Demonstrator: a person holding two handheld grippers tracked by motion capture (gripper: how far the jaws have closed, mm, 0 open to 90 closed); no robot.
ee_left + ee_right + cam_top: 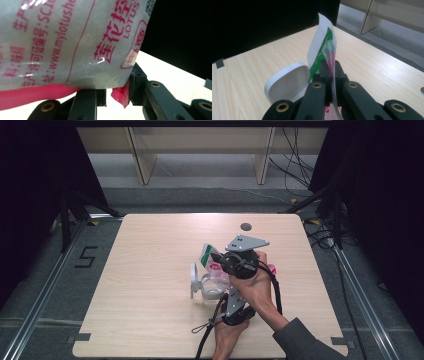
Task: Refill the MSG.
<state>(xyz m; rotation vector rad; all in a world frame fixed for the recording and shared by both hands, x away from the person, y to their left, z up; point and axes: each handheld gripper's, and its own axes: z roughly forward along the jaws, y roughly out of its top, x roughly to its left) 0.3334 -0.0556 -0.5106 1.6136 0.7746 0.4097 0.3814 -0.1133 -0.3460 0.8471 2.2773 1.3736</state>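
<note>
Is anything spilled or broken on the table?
Nothing looks spilled or broken. The plastic bag is held off the table by both grippers, the right gripper pinching its top edge and the left gripper its pink corner. The white lidded container stands open below.

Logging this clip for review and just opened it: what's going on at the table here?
A person at a wooden table holds a gripper in each hand and works a plastic packet with pink print between them. The right gripper is shut on the packet's top edge, by its green and white corner. The left gripper has the packet's pink bottom corner between its jaws; whether they press on it I cannot tell. A white container with an open lid sits on the table beside the packet.
</note>
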